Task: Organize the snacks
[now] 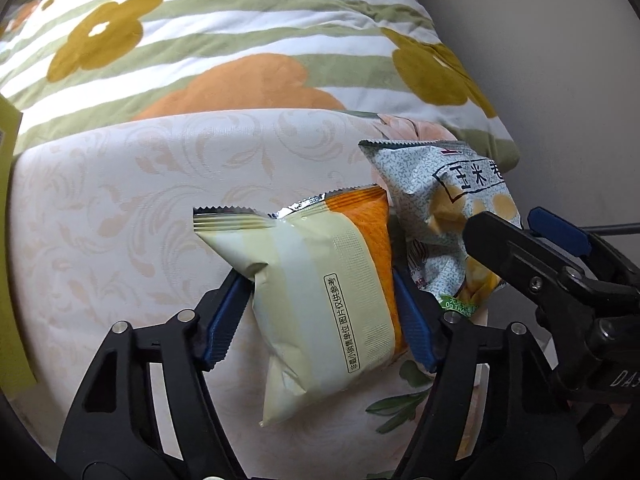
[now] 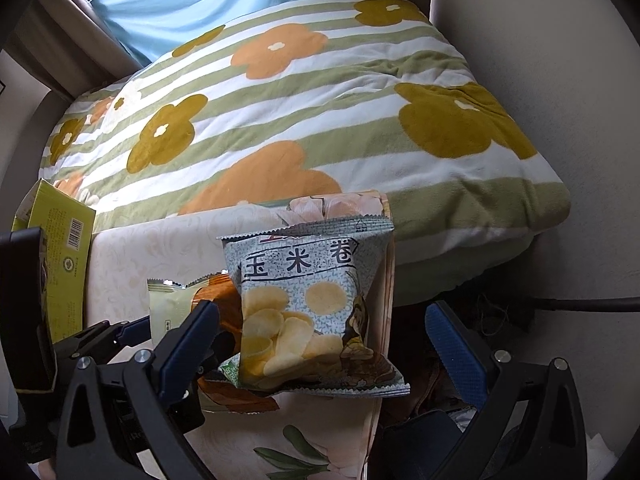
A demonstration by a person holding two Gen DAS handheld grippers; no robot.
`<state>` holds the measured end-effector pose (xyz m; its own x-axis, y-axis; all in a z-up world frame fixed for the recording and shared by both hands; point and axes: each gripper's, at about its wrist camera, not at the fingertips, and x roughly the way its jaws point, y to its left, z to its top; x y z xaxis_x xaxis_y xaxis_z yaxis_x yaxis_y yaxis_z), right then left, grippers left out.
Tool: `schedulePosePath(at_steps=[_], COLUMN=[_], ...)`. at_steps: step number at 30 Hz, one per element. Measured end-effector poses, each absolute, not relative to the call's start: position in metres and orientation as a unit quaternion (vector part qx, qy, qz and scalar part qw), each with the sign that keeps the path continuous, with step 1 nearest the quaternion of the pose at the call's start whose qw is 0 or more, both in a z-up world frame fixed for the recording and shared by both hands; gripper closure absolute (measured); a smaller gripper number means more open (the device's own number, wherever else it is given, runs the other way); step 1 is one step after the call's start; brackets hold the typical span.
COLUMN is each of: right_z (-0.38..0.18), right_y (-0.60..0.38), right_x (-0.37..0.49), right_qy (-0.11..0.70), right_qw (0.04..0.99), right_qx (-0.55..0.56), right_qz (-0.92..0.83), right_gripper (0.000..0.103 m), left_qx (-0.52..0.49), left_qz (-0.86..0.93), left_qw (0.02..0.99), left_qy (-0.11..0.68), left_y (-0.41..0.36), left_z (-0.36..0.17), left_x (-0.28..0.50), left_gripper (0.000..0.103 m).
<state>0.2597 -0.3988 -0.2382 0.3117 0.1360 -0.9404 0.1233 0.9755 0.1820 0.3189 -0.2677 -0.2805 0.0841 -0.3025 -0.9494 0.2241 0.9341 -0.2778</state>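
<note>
A cream and orange snack packet (image 1: 320, 292) lies on the cream patterned tablecloth (image 1: 120, 240). My left gripper (image 1: 320, 280) is shut on it, one blue pad against each side. To its right stands a grey-green corn chip bag (image 2: 304, 304) picturing yellow chips, also seen in the left wrist view (image 1: 432, 192). My right gripper (image 2: 322, 308) is open around this bag, with gaps between both pads and the bag. In the left wrist view the right gripper (image 1: 508, 220) reaches in from the right over the chip bag. The cream packet (image 2: 168, 308) is partly hidden behind the right gripper's left finger.
A yellow-green carton (image 2: 60, 248) stands at the table's left side. A striped blanket with orange and mustard flowers (image 2: 300, 112) lies behind the table. The cloth's right edge (image 2: 386, 280) drops off beside the chip bag, with a black cable (image 2: 580, 304) and a pale wall beyond.
</note>
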Motion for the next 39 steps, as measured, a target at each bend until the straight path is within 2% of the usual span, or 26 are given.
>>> schedulePosePath(at_steps=[6,14,18,21,24,28,39], right_z=[-0.240,-0.247,-0.254,-0.262,-0.269,-0.271,-0.215], right_y=[-0.395,-0.394,-0.391,-0.387,-0.382,-0.379,-0.370], right_x=[0.264,0.264,0.268,0.270,0.270,0.266,0.242], right_qy=[0.590,0.599,0.607,0.613,0.620,0.618,0.570], right_qw=[0.800,0.794,0.787,0.783,0.779,0.780,0.816], right_qx=[0.107,0.106,0.109,0.100,0.095,0.091,0.093], right_qz=[0.008,0.010,0.019,0.022,0.028,0.030,0.037], right_gripper=[0.001,0.001,0.011,0.015,0.034,0.043,0.045], left_qx=[-0.022,0.000,-0.002,-0.006,-0.008,-0.015,-0.034], left_qz=[-0.192,-0.189,-0.180,-0.173,-0.165,-0.156,-0.157], left_qw=[0.736,0.744,0.746,0.747,0.750,0.754,0.784], left_qy=[0.649,0.641,0.642,0.641,0.640,0.638,0.599], left_y=[-0.267,-0.261,-0.253,-0.246,-0.239,-0.230,-0.203], left_z=[-0.278,-0.273,-0.272,-0.272,-0.271,-0.269,-0.214], left_x=[0.318,0.312,0.313,0.312,0.311,0.308,0.281], left_gripper=[0.042,0.042,0.042,0.042,0.042,0.042,0.042])
